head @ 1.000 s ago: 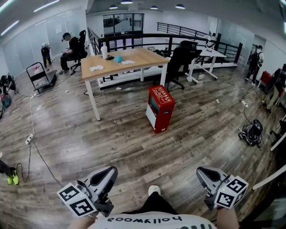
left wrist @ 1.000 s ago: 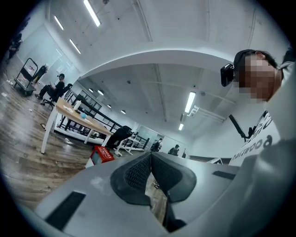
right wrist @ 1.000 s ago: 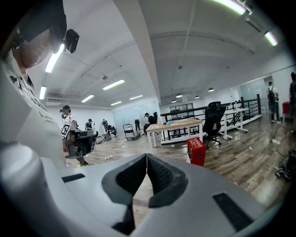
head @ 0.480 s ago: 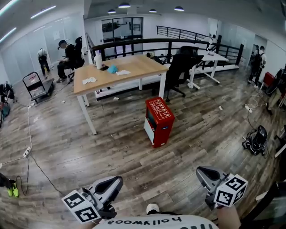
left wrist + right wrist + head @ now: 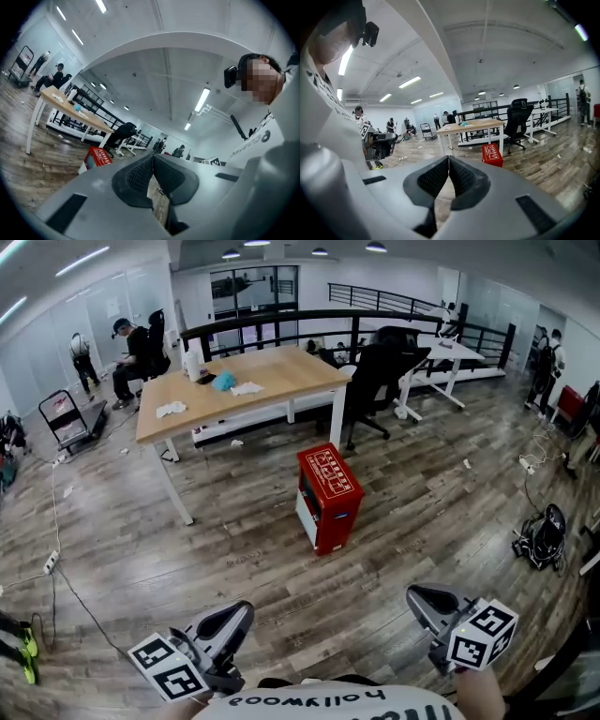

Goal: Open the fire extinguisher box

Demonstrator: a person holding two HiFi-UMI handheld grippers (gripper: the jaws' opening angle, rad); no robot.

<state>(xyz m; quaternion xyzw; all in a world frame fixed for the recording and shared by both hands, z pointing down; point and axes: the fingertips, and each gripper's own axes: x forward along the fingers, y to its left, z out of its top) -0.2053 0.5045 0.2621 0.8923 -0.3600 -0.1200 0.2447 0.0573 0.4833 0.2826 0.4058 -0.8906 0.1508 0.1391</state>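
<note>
A long wooden table [image 5: 281, 371] stands on the plank floor [image 5: 187, 540], bearing a white bottle [image 5: 191, 362], a blue cloth [image 5: 223, 381] and crumpled white tissues [image 5: 171, 410]. A black office chair [image 5: 375, 376] sits at its right end, with a white desk [image 5: 441, 352] beyond. A person [image 5: 131, 352] sits far left near a hand trolley [image 5: 64, 416]. A black bag [image 5: 542, 535] lies at right.

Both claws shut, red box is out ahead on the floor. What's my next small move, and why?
Probably step closer to the fire extinguisher box: it stands on the floor beside the table, well beyond both claws. The left claw and right claw are shut and empty near your body, so nothing is reachable from here.
</note>
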